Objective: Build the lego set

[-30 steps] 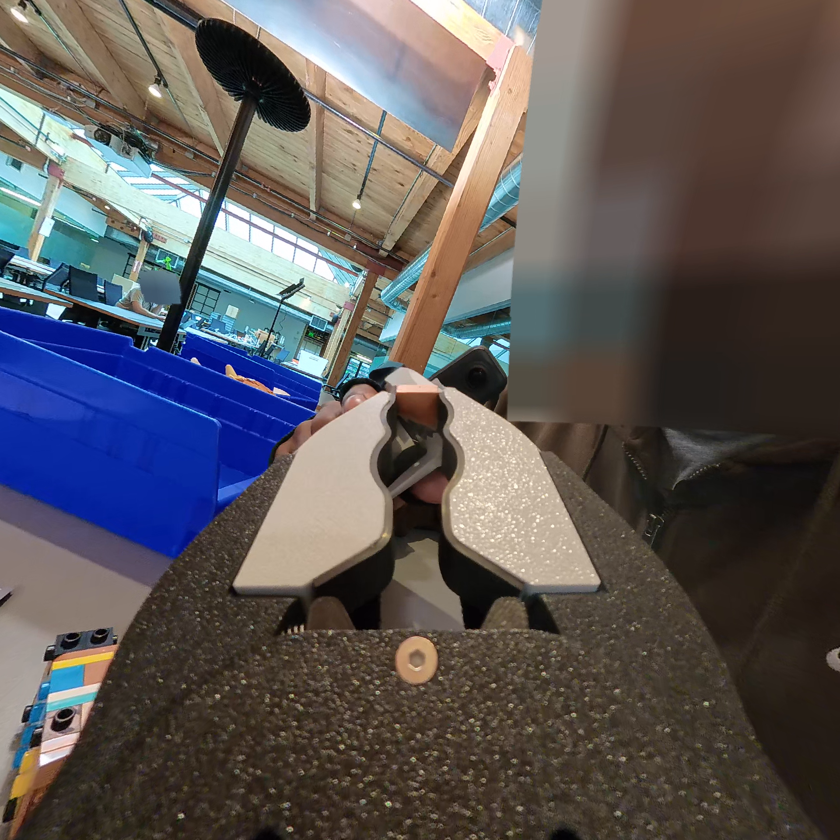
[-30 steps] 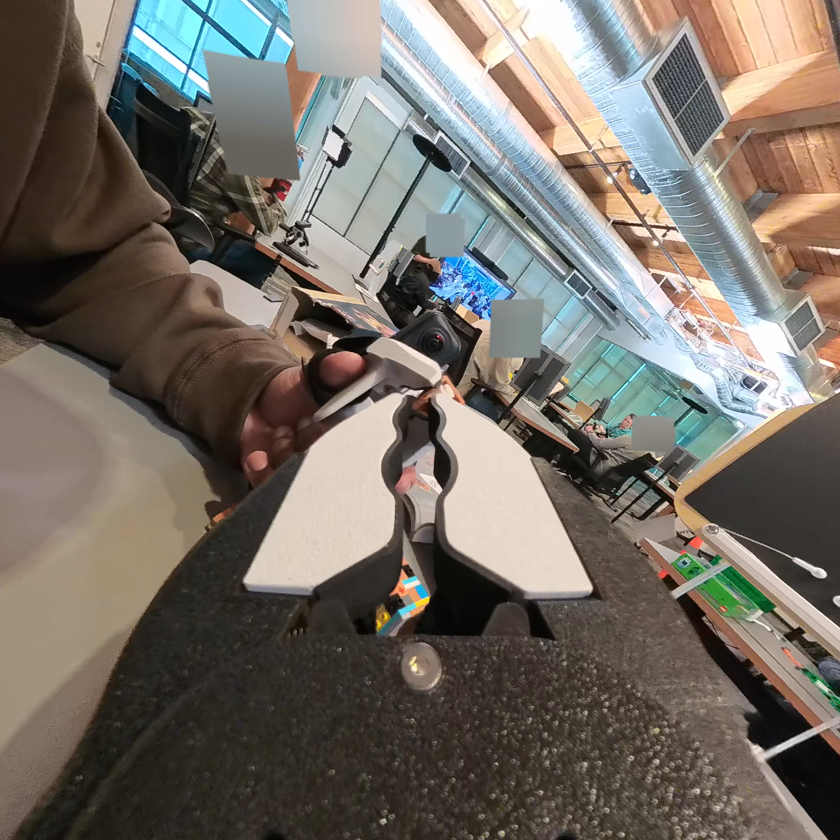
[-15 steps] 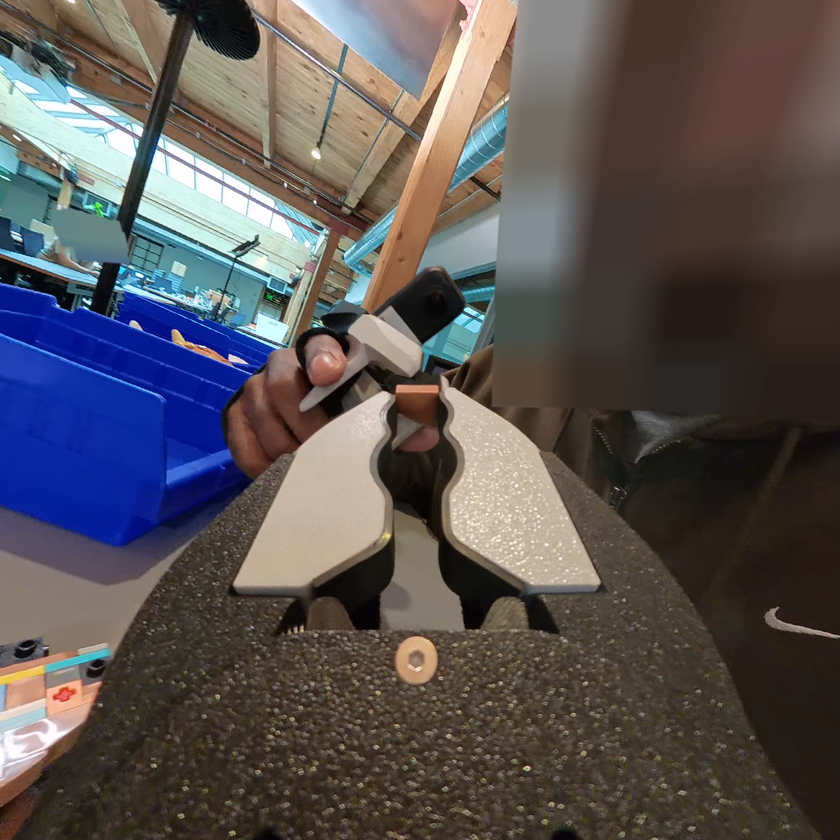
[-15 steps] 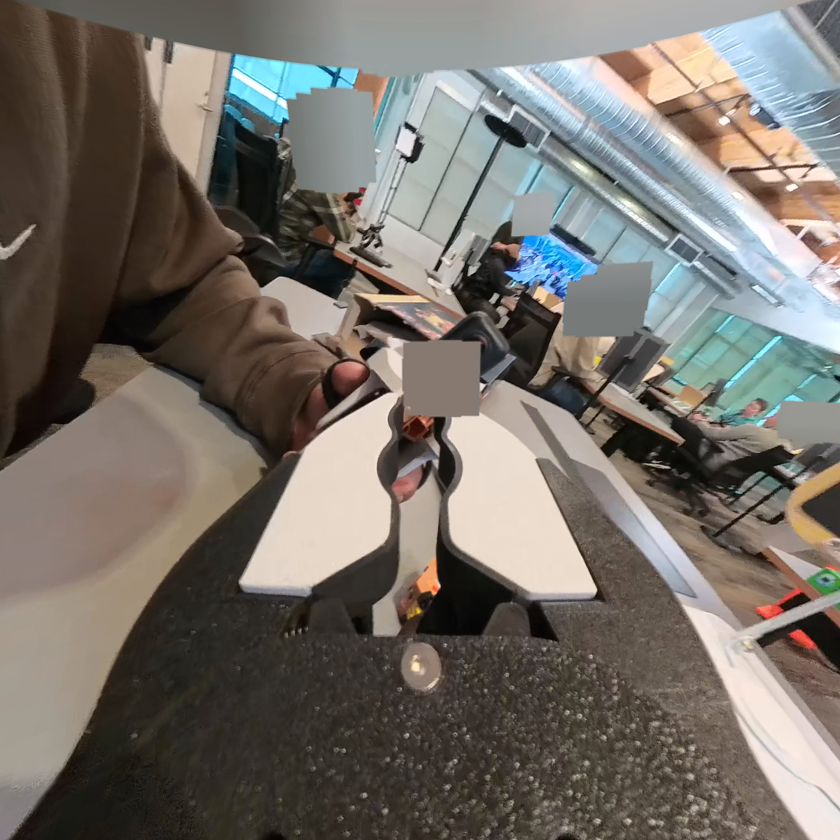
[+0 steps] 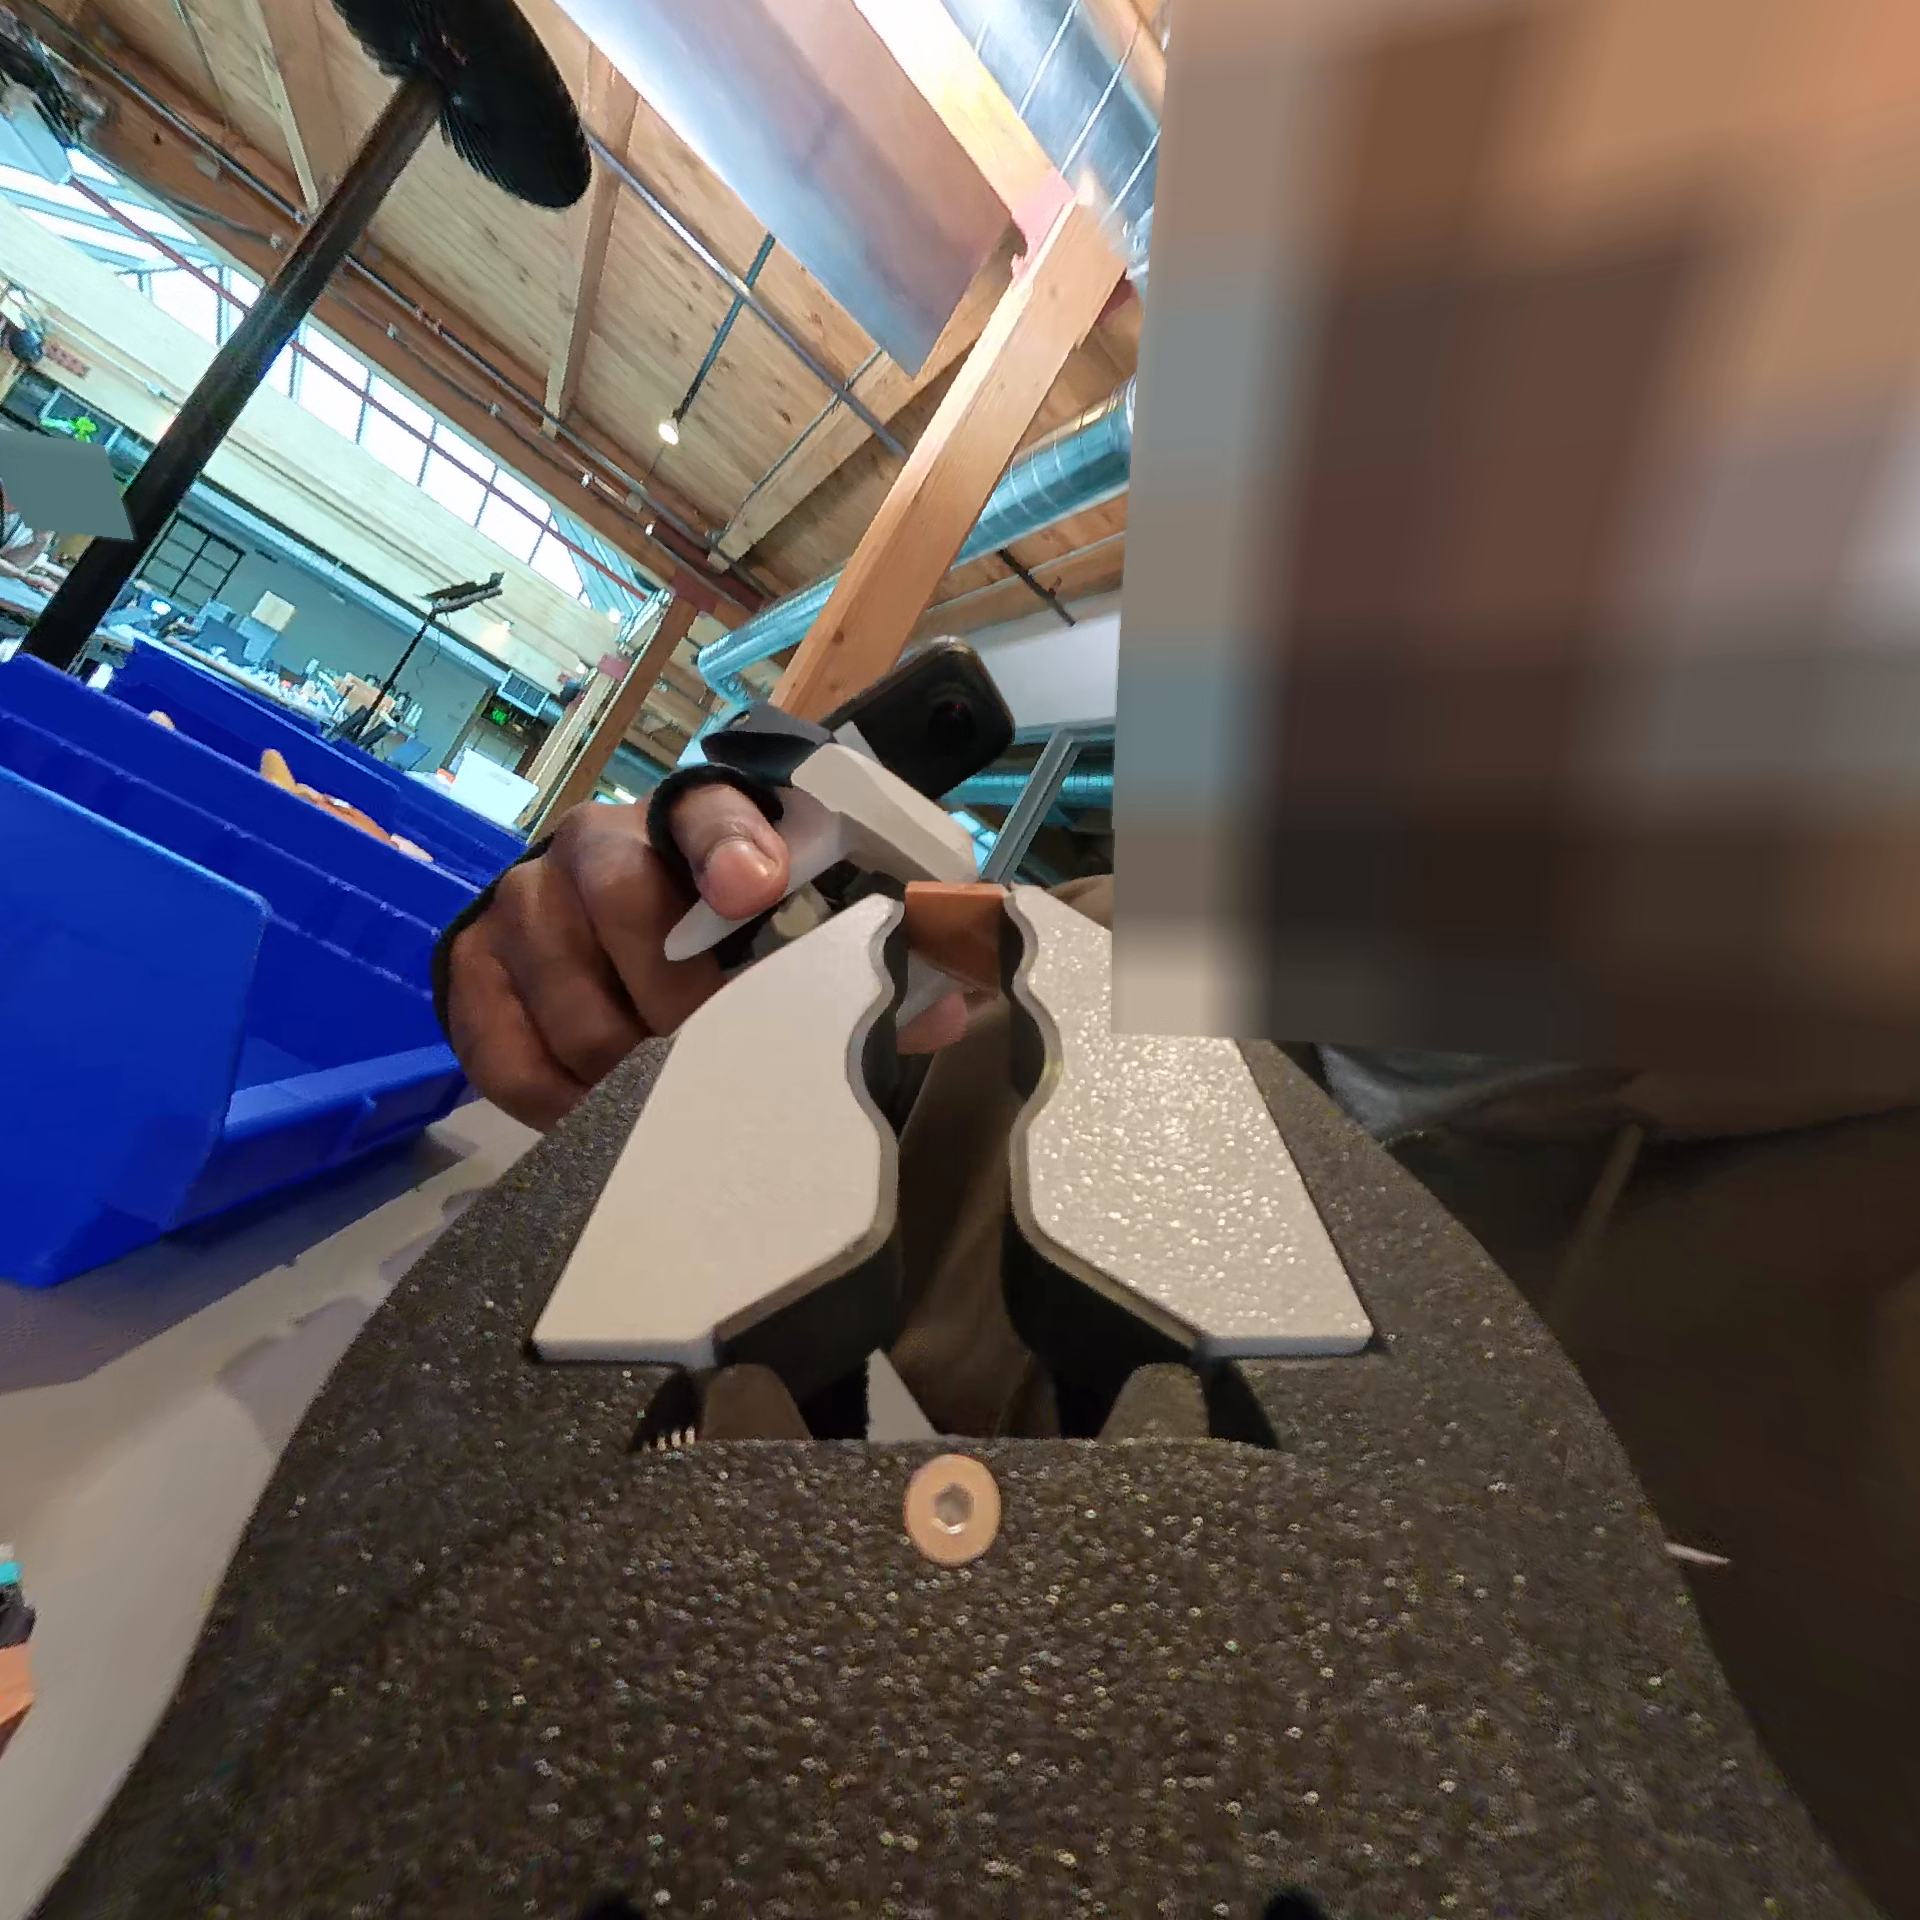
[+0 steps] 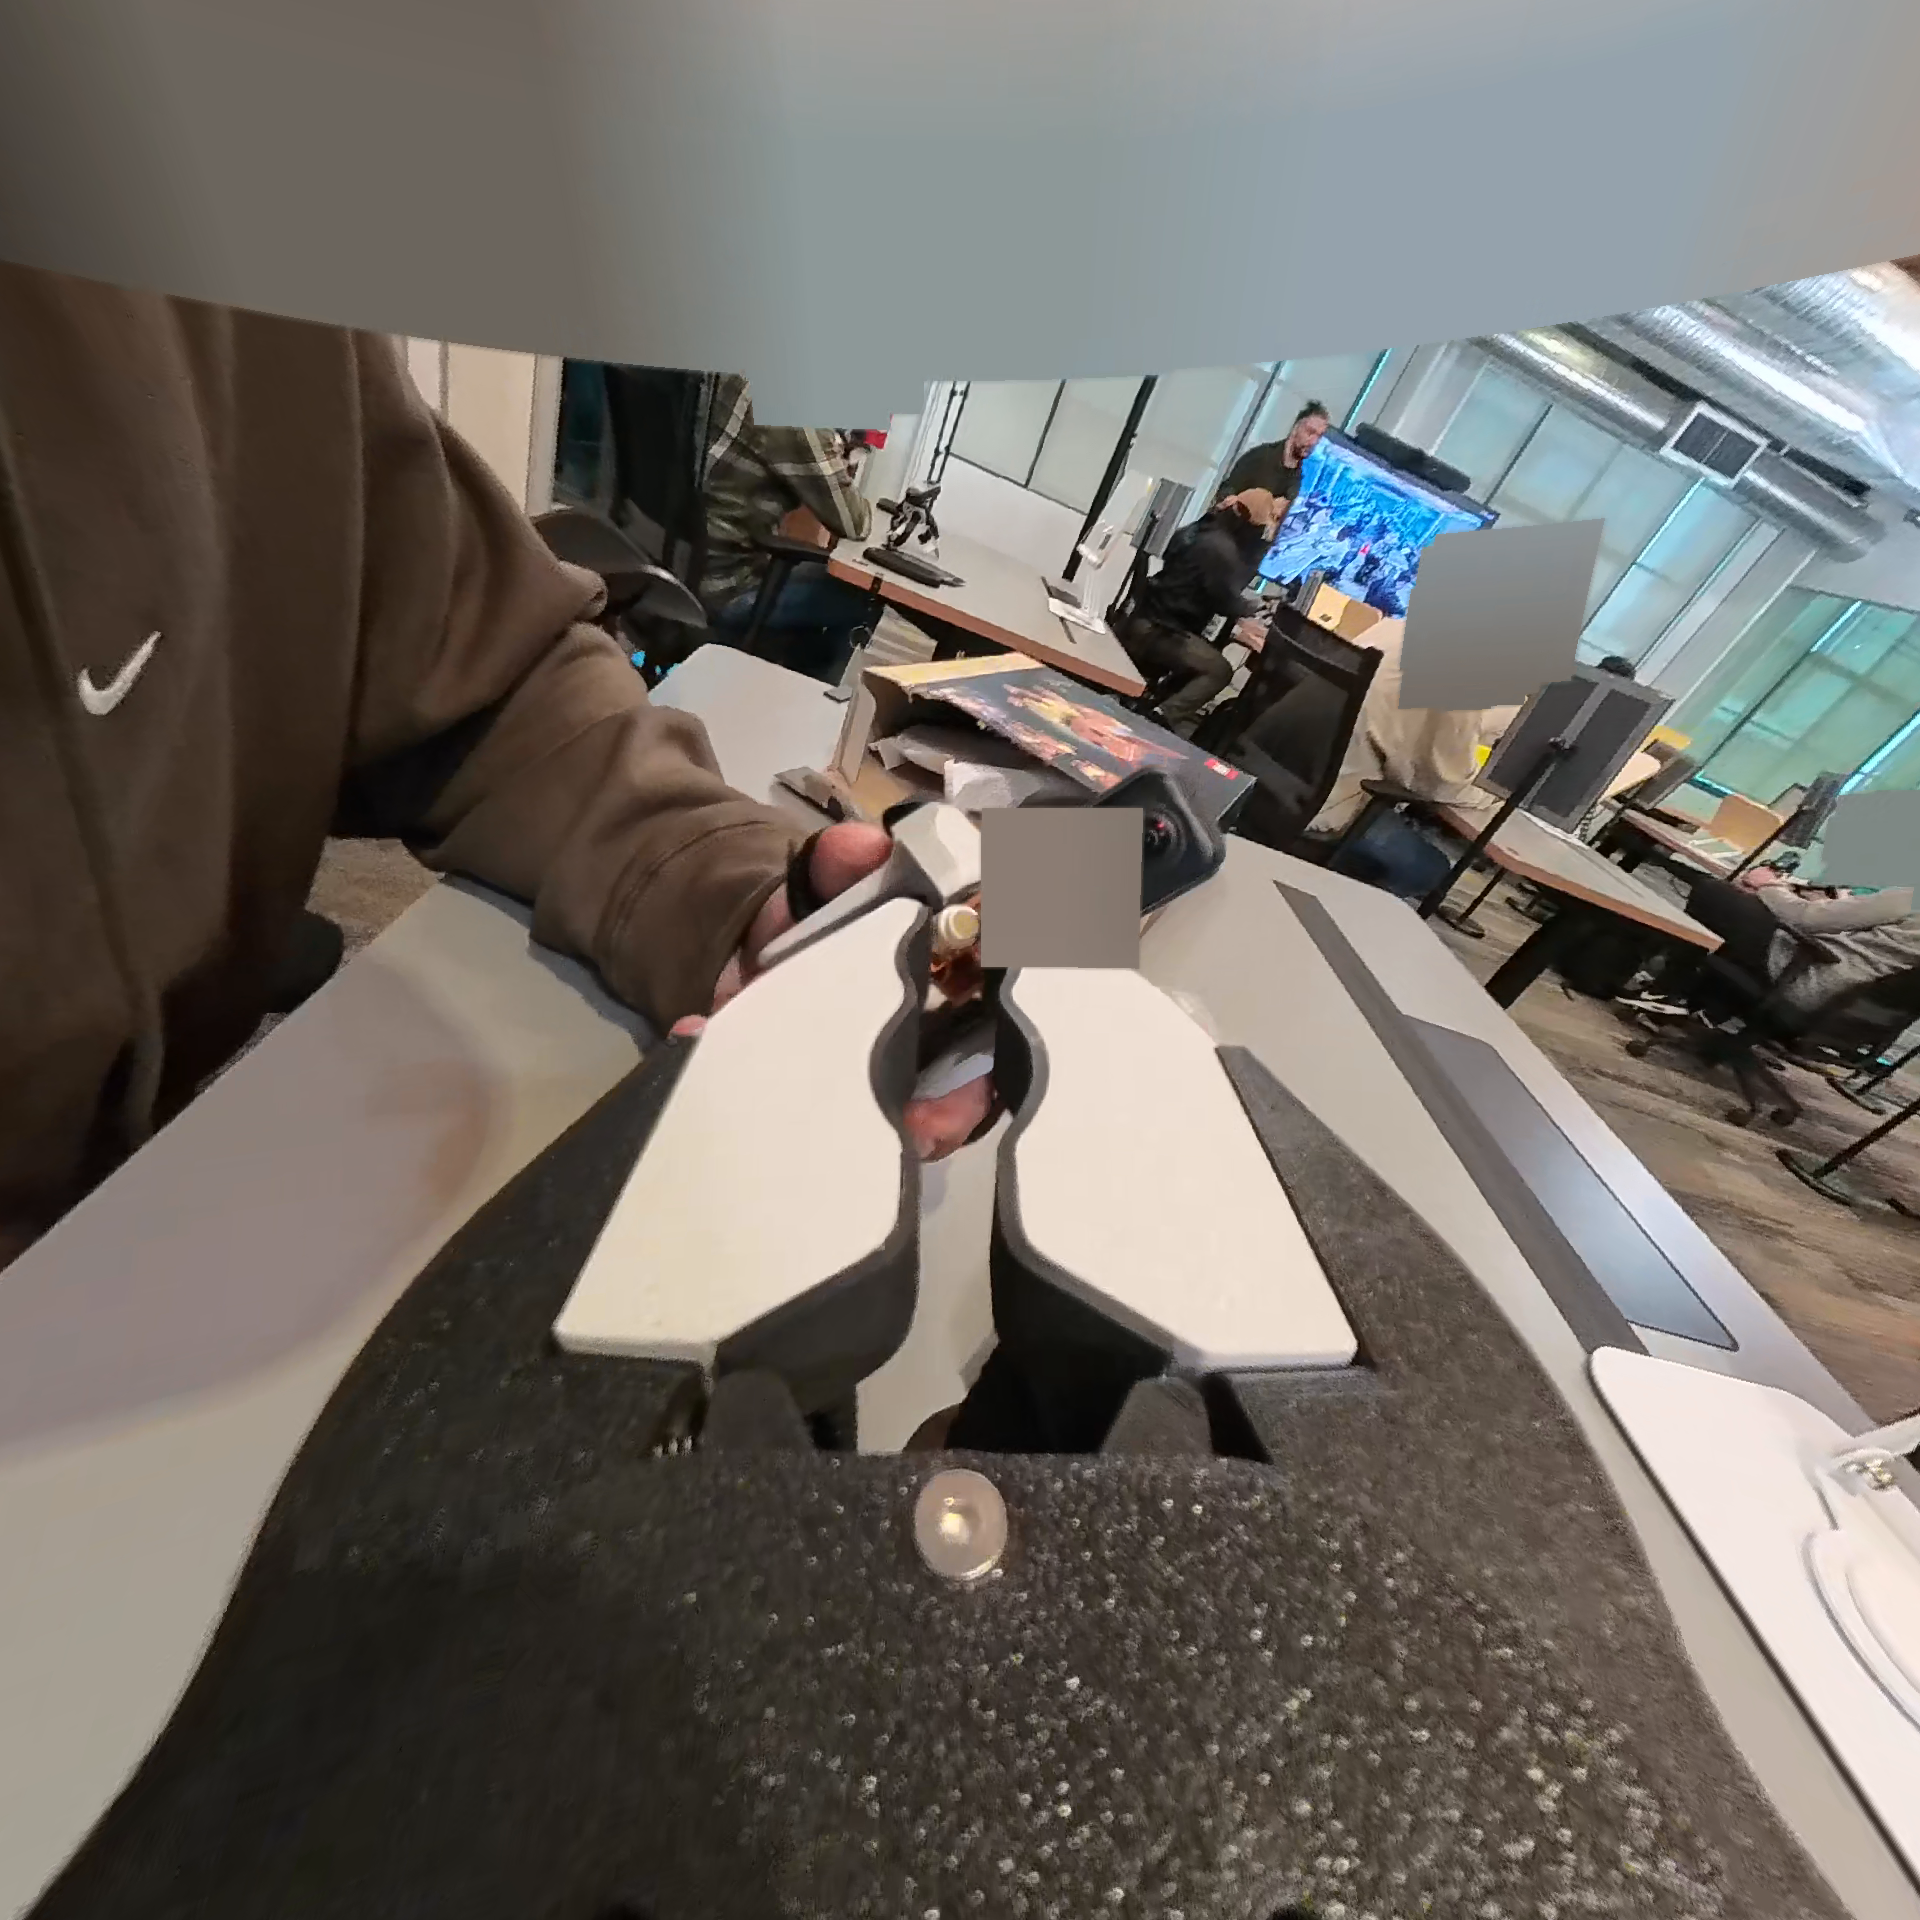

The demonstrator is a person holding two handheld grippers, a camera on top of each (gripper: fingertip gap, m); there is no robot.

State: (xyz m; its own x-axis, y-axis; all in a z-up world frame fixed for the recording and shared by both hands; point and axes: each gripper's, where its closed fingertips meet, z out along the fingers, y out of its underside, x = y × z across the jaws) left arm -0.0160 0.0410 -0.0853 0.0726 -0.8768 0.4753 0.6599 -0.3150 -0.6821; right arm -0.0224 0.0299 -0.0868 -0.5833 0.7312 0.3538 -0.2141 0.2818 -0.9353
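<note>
My left gripper [image 5: 954, 927] is shut on a small brown lego piece [image 5: 951, 940], held up in the air in front of the person's chest. The right gripper [image 5: 873, 831], in a hand, faces it tip to tip and touches the piece from behind. In the right wrist view my right gripper [image 6: 961, 951] is nearly shut, with a small brown piece [image 6: 954, 961] with a tan stud between its tips. A patch hides its right tip. The left gripper [image 6: 925, 842] meets it from the far side. A corner of the colourful lego build [image 5: 10, 1621] shows at the lower left edge.
Blue bins [image 5: 156, 987] stand on the table at the left. An open lego box [image 6: 1039, 727] lies at the far end of the grey table [image 6: 312, 1195]. A white tray-like object [image 6: 1766, 1507] sits at the right. The person's brown sweatshirt [image 6: 260, 623] is close by.
Both grippers have tilted downward while staying tip to tip. The right gripper and hand now show larger and higher in the left view. The lego build has slid almost out of that view. Grips are unchanged.
</note>
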